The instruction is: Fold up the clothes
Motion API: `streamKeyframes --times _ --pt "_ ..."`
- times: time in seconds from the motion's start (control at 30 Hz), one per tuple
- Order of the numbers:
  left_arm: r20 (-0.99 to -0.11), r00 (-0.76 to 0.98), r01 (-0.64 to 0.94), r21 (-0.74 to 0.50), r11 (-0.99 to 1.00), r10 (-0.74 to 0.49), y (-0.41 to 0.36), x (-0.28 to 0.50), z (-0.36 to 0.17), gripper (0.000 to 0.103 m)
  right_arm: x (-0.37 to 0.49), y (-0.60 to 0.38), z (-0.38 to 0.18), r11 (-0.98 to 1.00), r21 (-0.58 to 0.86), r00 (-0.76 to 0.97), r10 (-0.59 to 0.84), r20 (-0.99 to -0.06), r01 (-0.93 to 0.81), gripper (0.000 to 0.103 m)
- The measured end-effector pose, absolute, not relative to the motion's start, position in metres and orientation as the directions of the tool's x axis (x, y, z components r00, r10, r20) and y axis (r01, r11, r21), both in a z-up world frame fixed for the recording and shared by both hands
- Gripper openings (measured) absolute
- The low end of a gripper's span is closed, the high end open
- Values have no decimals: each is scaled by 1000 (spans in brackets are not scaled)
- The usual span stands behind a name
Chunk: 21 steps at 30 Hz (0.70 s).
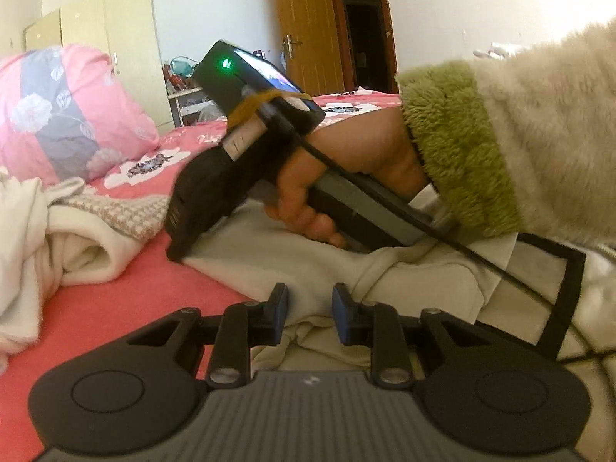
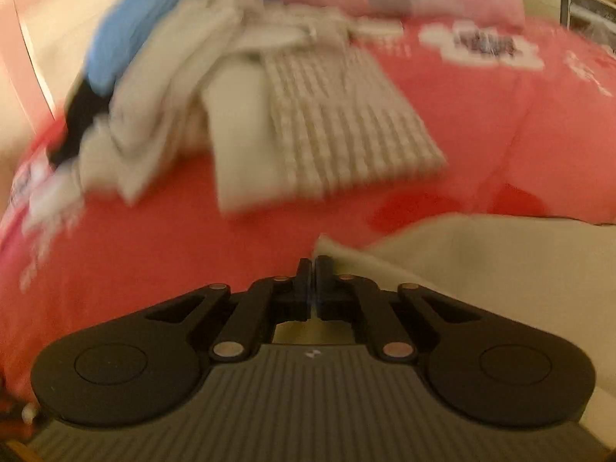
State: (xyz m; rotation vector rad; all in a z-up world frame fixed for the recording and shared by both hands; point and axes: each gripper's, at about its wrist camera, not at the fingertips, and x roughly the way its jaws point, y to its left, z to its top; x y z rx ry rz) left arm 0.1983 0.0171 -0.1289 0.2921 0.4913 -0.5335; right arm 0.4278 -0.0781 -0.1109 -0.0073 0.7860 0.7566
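Left wrist view. Your left hand-held gripper [image 1: 310, 317] hangs low over the bed [image 1: 127, 304], its jaws standing slightly apart. The cream garment [image 1: 419, 285] lies beneath and between the blue pads [image 1: 340, 306]; you cannot tell whether they press on the cloth. The garment spreads flat from the gripper toward the right edge of the bed, with a soft ridge running across it. Your right hand [image 1: 346, 161], in a fleece sleeve with a green cuff [image 1: 454, 146], holds the right hand-held gripper [image 1: 181, 248] nose-down at the garment's far left edge. Bare red bedspread lies to the left of the garment, up to a heap of clothes [image 1: 57, 231]. A pink quilt [image 1: 65, 111] is bundled behind that heap. A wardrobe [image 1: 115, 38] and a wooden door [image 1: 308, 23] stand beyond the bed.

Right wrist view (blurred). Your right hand-held gripper [image 2: 312, 269] is clenched, its fingers meeting at the tip. A pointed corner of the cream garment [image 2: 481, 261] lies just beside them; you cannot tell whether cloth is pinched. The garment fills the lower right. Open bedspread [image 2: 154, 250] lies ahead and to the left. Further on sits the heap, with a striped knit piece [image 2: 346, 123] on top and a blue item [image 2: 131, 34] behind.
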Motion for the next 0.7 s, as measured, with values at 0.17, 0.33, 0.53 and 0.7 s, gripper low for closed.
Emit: streamKeyframes --times 0.17,0.33,0.53,0.7 --pt "-517 743 553 115 825 -426 21 201 -127 26 396 -154 -53 798 395 625 603 -497 -455 4" --pt "-506 729 550 34 835 -460 33 201 -123 30 308 -283 4 903 345 835 387 -392 -256 21" --pt "-463 715 533 -124 837 -524 62 204 -115 34 235 -369 -3 969 227 866 197 -460 -100 23" --pt "-455 719 475 -229 850 -525 67 219 -95 39 235 -377 -18 972 176 850 224 -477 -158 23"
